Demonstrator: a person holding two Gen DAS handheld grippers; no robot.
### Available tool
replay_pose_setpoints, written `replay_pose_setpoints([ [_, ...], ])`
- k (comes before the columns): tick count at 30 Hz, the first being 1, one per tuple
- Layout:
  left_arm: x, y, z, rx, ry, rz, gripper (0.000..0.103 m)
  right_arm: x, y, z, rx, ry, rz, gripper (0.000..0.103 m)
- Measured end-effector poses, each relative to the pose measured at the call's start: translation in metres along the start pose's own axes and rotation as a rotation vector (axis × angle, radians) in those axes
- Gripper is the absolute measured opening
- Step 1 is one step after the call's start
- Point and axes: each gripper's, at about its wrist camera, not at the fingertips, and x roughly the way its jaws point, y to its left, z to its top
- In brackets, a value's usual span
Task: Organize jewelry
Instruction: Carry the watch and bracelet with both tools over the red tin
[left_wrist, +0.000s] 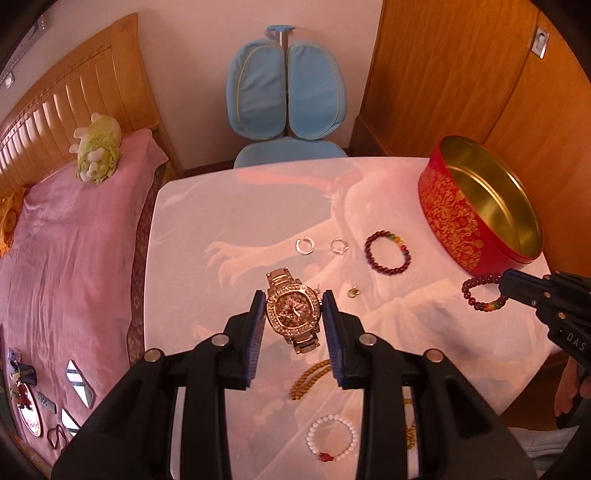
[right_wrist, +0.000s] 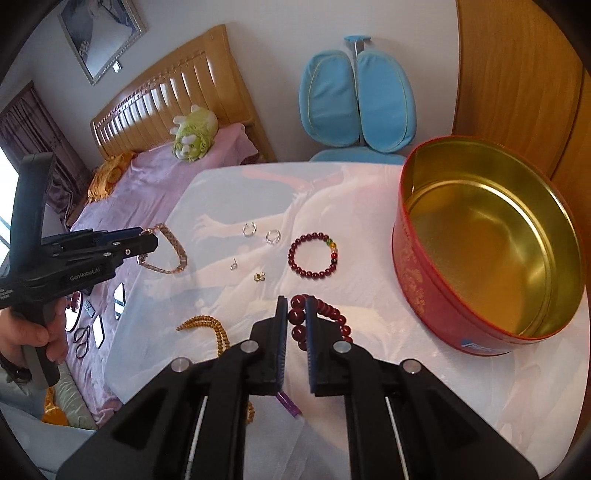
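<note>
White lettering "GenRoboAI" runs along the side of the black handheld left gripper (right_wrist: 142, 238); the letters "DAS" show on the black handheld right gripper (left_wrist: 504, 286).

Both grippers' jaws narrowly parted.

Open red tin (right_wrist: 491, 236) stands unobstructed; bare cloth (right_wrist: 388, 373) separates it from the dark red bracelet (right_wrist: 314, 254).

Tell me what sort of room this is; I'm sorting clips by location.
Most likely a home bedroom: a bed with a wooden headboard and pink cover, a plush toy on it, and a blue desk chair behind the small cloth-covered table of jewelry.
</note>
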Motion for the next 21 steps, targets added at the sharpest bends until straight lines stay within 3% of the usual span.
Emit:
replay_pose_setpoints([
  [10, -0.041, -0.072, 0.021, 0.096, -0.088, 0.016, 0.031, -0.083, -0.041, -0.006, 0.042, -0.18, -0.003, 0.011],
  [21, -0.067, -0.145, 0.031, 0.174, -0.162, 0.038, 0.031, -0.129, -0.094, -0.013, 0.061, -0.275, -0.041, 0.011],
])
